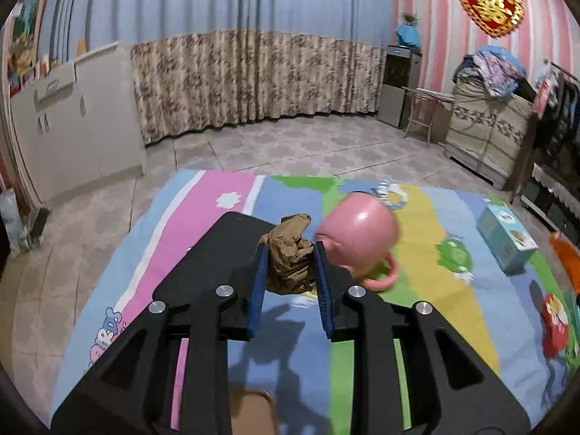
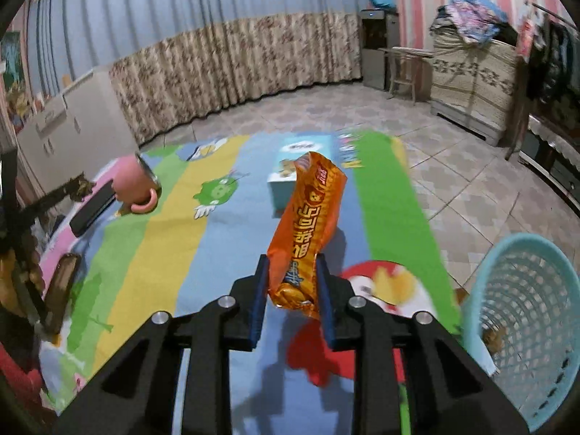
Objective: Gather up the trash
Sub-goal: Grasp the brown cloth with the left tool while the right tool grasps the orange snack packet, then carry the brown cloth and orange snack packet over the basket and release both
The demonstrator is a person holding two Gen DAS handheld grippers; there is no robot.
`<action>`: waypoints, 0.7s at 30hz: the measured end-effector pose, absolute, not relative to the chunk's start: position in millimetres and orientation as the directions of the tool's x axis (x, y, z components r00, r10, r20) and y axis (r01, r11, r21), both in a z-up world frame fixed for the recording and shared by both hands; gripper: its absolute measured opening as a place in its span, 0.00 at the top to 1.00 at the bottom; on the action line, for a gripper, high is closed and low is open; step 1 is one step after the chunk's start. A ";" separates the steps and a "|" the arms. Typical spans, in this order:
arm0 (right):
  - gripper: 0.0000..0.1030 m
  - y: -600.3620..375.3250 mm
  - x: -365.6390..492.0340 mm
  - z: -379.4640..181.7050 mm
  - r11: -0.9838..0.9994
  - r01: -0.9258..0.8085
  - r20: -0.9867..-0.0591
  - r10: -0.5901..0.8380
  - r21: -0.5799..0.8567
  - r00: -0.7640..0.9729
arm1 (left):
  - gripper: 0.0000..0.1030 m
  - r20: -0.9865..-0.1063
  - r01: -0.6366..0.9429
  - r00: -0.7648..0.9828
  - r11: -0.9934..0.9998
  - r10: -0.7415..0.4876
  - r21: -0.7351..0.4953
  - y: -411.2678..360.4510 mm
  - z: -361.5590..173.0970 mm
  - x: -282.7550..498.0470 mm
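Left tool (image 1: 290, 253) clamped on a crumpled brown paper wad (image 1: 290, 259), pinched between the blue pads (image 1: 258, 290) and held clear of the striped cartoon mat (image 1: 203, 195), likely lifted for carrying to the bin. Just beyond the wad, a pink mug (image 1: 357, 233) lying on its side; to the left under the tool, a flat black slab (image 1: 214, 253), identity unclear. Right tool (image 2: 291, 264) likewise closed on an orange snack wrapper (image 2: 308, 224), gripped near its lower end, the rest standing up and leaning away above the mat. Light-blue mesh wastebasket (image 2: 522, 326) close on the right, tilted with mouth facing the camera, apparently the drop point. Teal tissue box (image 2: 290, 174) behind the wrapper, untouched.
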State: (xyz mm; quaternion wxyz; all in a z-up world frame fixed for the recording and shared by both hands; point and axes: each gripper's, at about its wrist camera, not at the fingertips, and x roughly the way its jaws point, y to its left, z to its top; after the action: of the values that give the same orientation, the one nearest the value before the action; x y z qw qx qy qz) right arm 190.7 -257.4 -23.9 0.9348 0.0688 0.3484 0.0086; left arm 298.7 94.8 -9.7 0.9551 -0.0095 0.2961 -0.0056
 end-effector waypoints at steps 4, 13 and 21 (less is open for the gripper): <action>0.75 -282.8 163.6 -16.6 0.988 0.072 -0.627 0.031 0.139 0.778 | 0.77 -0.550 0.051 0.833 0.998 -0.068 -0.045 68.6 1.4 274.5; 0.75 -342.0 118.4 -4.9 0.973 0.191 -0.581 -0.081 0.130 0.810 | 0.77 -0.522 0.171 0.835 0.984 -0.174 -0.055 -11.1 16.0 223.3; 0.75 -394.4 97.4 -1.6 0.947 0.318 -0.566 -0.239 0.044 0.789 | 0.77 -0.510 0.289 0.819 0.957 -0.264 -0.033 -97.9 22.6 198.9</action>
State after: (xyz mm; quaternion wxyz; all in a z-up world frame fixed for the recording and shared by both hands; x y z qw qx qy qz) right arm 97.4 -394.4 -1.6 0.9434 0.0684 0.2891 -0.1476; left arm 198.9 -97.9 22.6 0.9533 0.0230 0.2639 -0.1450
